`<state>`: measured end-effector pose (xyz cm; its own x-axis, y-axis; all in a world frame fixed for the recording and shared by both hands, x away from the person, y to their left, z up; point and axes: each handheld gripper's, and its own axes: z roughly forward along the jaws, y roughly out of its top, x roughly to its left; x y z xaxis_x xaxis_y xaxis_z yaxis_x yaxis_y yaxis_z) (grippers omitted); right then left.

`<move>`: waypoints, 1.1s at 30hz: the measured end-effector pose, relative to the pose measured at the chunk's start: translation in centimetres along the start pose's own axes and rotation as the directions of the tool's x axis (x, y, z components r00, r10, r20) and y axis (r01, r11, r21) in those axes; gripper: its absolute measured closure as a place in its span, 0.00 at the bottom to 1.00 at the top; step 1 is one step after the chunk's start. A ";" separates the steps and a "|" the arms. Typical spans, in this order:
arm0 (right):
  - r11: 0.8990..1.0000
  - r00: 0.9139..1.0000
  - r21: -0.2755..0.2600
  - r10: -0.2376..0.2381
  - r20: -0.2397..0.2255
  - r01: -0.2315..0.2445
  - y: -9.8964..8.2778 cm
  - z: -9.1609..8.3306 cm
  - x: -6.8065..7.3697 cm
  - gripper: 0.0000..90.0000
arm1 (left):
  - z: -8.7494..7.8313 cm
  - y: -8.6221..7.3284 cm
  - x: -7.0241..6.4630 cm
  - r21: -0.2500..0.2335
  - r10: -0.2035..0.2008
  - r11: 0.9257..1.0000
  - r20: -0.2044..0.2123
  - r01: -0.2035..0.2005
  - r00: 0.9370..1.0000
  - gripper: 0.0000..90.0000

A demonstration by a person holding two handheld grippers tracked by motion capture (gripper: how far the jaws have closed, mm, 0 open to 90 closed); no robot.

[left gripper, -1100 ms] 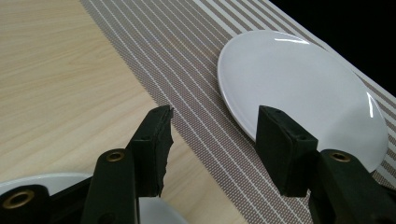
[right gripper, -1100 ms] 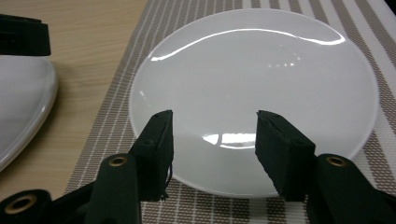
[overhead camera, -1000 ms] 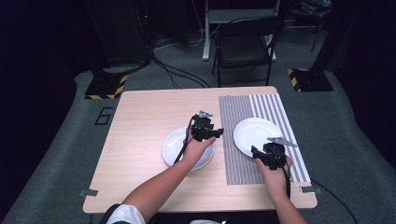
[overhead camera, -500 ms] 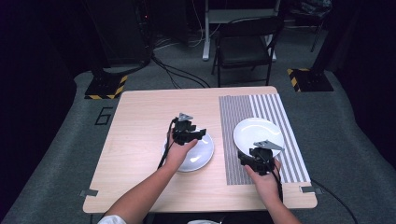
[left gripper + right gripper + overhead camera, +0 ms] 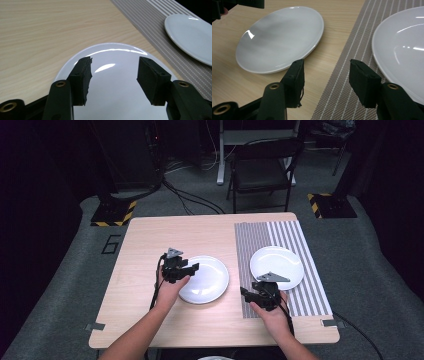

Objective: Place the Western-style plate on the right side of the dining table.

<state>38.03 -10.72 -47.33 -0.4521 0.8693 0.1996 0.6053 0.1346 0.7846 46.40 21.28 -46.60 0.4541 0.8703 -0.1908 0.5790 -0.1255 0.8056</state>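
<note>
Left gripper (image 5: pixel 192 267) level over left white plate (image 5: pixel 207 282), fingers (image 5: pixel 81 75) spread, empty; right gripper (image 5: pixel 247 294) low at striped placemat (image 5: pixel 295 295) edge, fingers (image 5: pixel 295 80) spread.

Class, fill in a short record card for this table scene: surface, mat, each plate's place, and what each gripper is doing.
surface: wooden table
mat: striped mat on the table's right part
left plate: white left plate on bare wood, beside the mat
right plate: white right plate on the mat
left gripper: left gripper open, fingers over the left plate, nothing between them
right gripper: right gripper open over the mat's edge, between the two plates, holding nothing
</note>
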 end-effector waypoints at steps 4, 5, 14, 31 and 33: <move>0.999 0.999 0.017 -0.027 -0.030 0.027 -0.1 0.8 0.8 0.51 | -1.0 -0.8 1.3 0.005 -0.011 1.000 -0.020 0.011 1.000 0.49; 0.999 0.999 0.019 -0.029 -0.038 0.030 -0.1 0.9 1.0 0.51 | -1.3 -1.0 1.7 0.011 -0.012 1.000 -0.027 0.012 1.000 0.49; 0.994 0.992 0.029 -0.100 -0.076 0.103 -0.4 1.9 2.3 0.51 | -3.4 -2.9 3.4 -0.002 -0.004 1.000 -0.084 0.004 0.996 0.48; 0.974 0.968 0.039 -0.215 -0.129 0.222 -1.6 3.1 3.9 0.52 | -3.6 -4.8 5.7 0.014 -0.057 0.998 -0.111 0.059 0.992 0.48; 0.974 0.967 0.046 -0.216 -0.135 0.224 -1.8 3.2 3.9 0.52 | -3.5 -4.9 6.0 0.026 -0.046 0.998 -0.122 0.049 0.992 0.48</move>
<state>37.31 -6.00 -49.83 -0.6565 0.7473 0.1027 0.5180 0.3476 0.7816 43.94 28.77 -49.68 0.3413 0.9266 -0.1579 0.6180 -0.0946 0.7805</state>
